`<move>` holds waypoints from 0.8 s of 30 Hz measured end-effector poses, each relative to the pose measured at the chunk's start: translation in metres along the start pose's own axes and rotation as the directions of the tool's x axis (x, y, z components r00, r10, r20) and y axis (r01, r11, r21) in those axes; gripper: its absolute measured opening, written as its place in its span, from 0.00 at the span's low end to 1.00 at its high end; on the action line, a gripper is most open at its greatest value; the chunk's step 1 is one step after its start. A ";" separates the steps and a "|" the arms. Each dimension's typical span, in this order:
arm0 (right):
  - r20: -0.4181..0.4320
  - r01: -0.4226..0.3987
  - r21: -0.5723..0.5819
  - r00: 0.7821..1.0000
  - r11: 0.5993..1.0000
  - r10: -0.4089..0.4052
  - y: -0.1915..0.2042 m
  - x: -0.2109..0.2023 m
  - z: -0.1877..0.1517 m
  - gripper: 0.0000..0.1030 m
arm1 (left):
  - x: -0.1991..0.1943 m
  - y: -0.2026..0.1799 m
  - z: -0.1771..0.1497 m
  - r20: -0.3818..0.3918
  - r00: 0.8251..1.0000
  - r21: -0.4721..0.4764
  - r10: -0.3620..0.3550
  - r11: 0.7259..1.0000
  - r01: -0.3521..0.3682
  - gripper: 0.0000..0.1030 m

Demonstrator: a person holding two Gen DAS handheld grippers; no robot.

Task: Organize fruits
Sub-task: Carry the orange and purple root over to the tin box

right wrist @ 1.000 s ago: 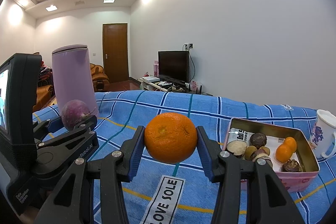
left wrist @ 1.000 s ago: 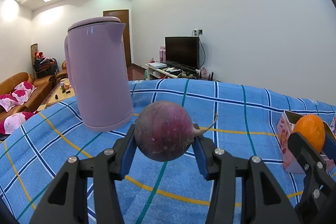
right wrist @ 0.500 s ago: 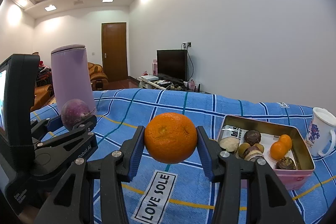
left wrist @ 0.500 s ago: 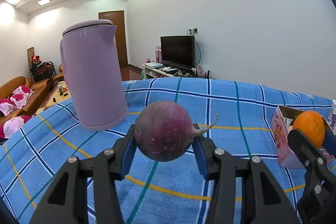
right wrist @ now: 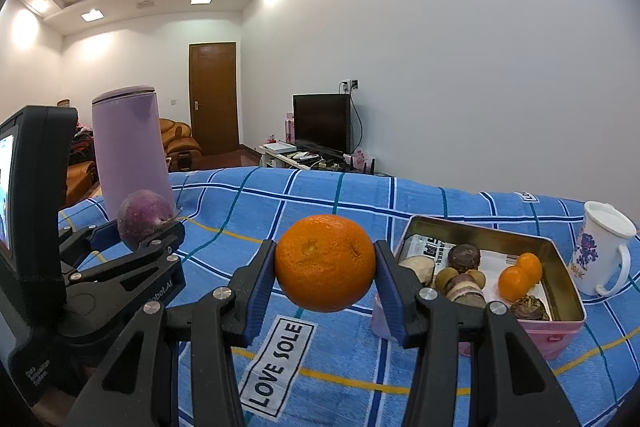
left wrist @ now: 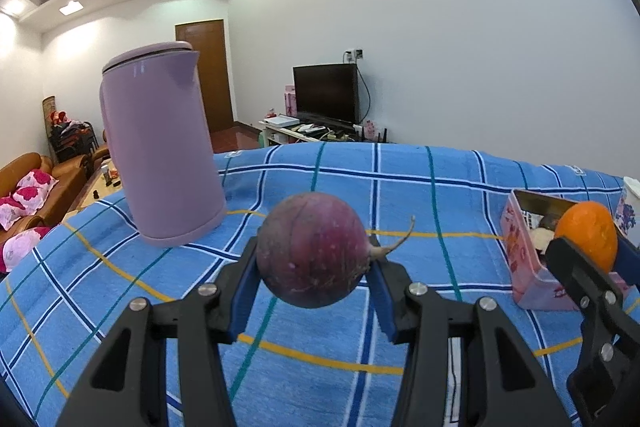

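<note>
My left gripper [left wrist: 314, 259] is shut on a round purple radish [left wrist: 314, 249] with a thin root tail, held above the blue checked cloth. My right gripper [right wrist: 325, 269] is shut on an orange [right wrist: 325, 263]. In the left wrist view the orange [left wrist: 586, 241] and the right gripper show at the far right edge. In the right wrist view the radish [right wrist: 144, 219] and the left gripper sit at the left. A pink tin box [right wrist: 560, 335] to the right of the orange holds several fruits, among them two small oranges [right wrist: 520, 273].
A tall lilac kettle [left wrist: 160, 151] stands on the cloth at the back left. A white flowered mug [right wrist: 600, 253] stands right of the tin. A "LOVE SOLE" label [right wrist: 276, 363] lies on the cloth. A sofa, a door and a TV are behind the table.
Both grips are unchanged. In the right wrist view the tin has slid a little leftward, closer behind the orange; the kettle has shifted slightly in the left wrist view.
</note>
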State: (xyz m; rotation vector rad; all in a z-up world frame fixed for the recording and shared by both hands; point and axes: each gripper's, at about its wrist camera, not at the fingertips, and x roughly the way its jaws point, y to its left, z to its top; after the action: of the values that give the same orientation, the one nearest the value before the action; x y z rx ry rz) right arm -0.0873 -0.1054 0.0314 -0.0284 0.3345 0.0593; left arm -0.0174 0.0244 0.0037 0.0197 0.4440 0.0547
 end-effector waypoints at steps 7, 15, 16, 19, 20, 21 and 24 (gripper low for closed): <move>0.000 0.015 -0.003 1.000 1.000 -0.015 -0.010 -0.008 -0.002 0.49 | -0.005 -0.010 -0.001 0.002 1.000 0.012 -0.016 1.000 0.016 0.50; 0.001 0.033 -0.011 0.999 0.999 -0.033 -0.022 -0.018 -0.004 0.49 | -0.010 -0.025 -0.003 0.000 0.999 0.034 -0.038 0.999 0.038 0.50; 0.000 0.034 -0.012 0.999 0.999 -0.034 -0.024 -0.019 -0.004 0.49 | -0.010 -0.027 -0.003 -0.001 0.999 0.035 -0.040 0.999 0.040 0.50; 0.003 0.041 -0.019 0.999 0.999 -0.041 -0.028 -0.022 -0.005 0.49 | -0.012 -0.032 -0.004 -0.004 0.999 0.039 -0.048 0.998 0.048 0.50; 0.004 0.043 -0.024 0.999 0.999 -0.043 -0.029 -0.023 -0.005 0.49 | -0.012 -0.034 -0.004 -0.006 0.999 0.039 -0.051 0.998 0.051 0.50; 0.005 0.045 -0.026 0.999 0.999 -0.045 -0.030 -0.023 -0.005 0.49 | -0.012 -0.035 -0.004 -0.007 0.999 0.039 -0.053 0.998 0.053 0.50; 0.009 0.053 -0.032 0.999 0.998 -0.053 -0.036 -0.026 -0.006 0.49 | -0.014 -0.041 -0.005 -0.011 0.998 0.042 -0.066 0.997 0.066 0.50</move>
State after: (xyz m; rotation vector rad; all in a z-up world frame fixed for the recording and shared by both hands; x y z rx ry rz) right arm -0.1117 -0.1433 0.0347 -0.0691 0.3250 0.0123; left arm -0.0299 -0.0175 0.0042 0.0460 0.4546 -0.0193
